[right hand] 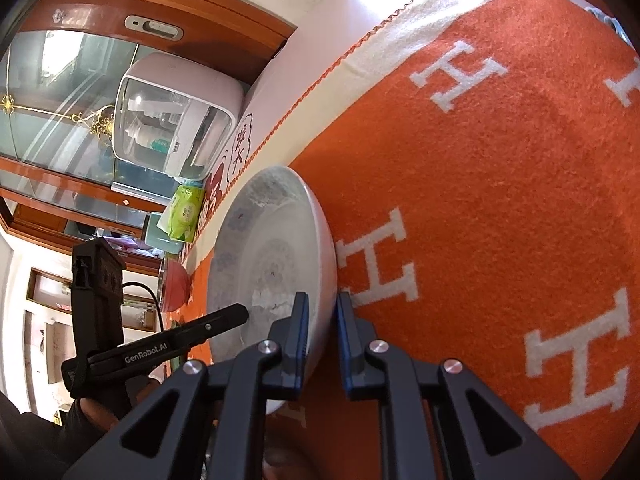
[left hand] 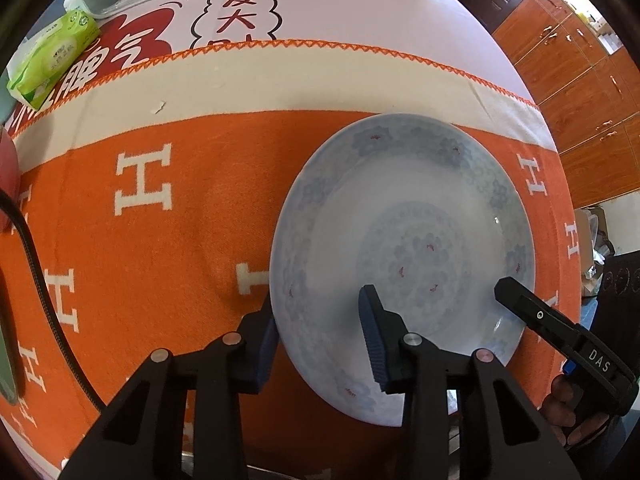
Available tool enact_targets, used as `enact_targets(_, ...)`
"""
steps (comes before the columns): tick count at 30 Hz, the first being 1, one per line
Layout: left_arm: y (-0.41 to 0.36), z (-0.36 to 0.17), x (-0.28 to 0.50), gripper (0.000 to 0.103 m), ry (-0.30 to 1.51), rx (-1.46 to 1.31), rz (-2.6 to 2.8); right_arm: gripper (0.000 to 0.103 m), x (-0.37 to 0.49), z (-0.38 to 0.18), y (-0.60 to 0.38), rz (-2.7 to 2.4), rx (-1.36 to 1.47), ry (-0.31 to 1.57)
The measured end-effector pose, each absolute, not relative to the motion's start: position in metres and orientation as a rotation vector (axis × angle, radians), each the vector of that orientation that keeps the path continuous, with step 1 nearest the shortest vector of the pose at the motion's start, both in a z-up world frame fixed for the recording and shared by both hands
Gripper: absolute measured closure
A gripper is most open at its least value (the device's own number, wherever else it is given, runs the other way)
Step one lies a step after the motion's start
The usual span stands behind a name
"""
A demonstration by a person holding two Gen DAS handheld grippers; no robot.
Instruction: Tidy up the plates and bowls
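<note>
Plate [left hand: 404,216] lies on the orange blanket [left hand: 160,240] covering the counter; right tongs [right hand: 323,312] are clenched on its near rim, left tongs [left hand: 320,332] straddle the opposite rim, grip uncertain

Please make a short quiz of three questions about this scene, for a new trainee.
1. True or false: the plate rests on a bare wooden table.
2. Which gripper has the plate's rim between its fingers? A) only the left gripper B) only the right gripper C) both
3. Fill in: the white letter woven into the orange cloth is ___.

Key: 1 false, it lies on the orange cloth. 2 C, each straddles the rim, on different sides of the plate. 3 H.
</note>
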State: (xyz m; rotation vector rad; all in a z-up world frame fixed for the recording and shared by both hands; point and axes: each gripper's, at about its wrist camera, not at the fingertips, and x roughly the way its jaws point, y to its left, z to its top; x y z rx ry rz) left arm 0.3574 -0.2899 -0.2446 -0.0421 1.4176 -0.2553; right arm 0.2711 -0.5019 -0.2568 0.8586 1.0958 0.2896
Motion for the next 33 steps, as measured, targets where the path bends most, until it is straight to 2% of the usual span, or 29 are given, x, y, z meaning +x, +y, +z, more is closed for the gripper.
enact_targets(7,-0.296,-0.239,0.35,0.067,1.421,-0.07,-0.268,0.09,0.266,-0.242,-0.504,0.27,0.835,1.055)
enact_targets(19,-0.291,-0.195,0.332,0.067,1.295,-0.145,-0.315,0.09,0.258,-0.198,-0.512,0.271,0.738,0.926)
enact_targets(33,-0.288,-0.147,0.297,0.067,1.189,-0.182,-0.354,0.09,0.228,-0.161,-0.511,0.309,0.701,0.869)
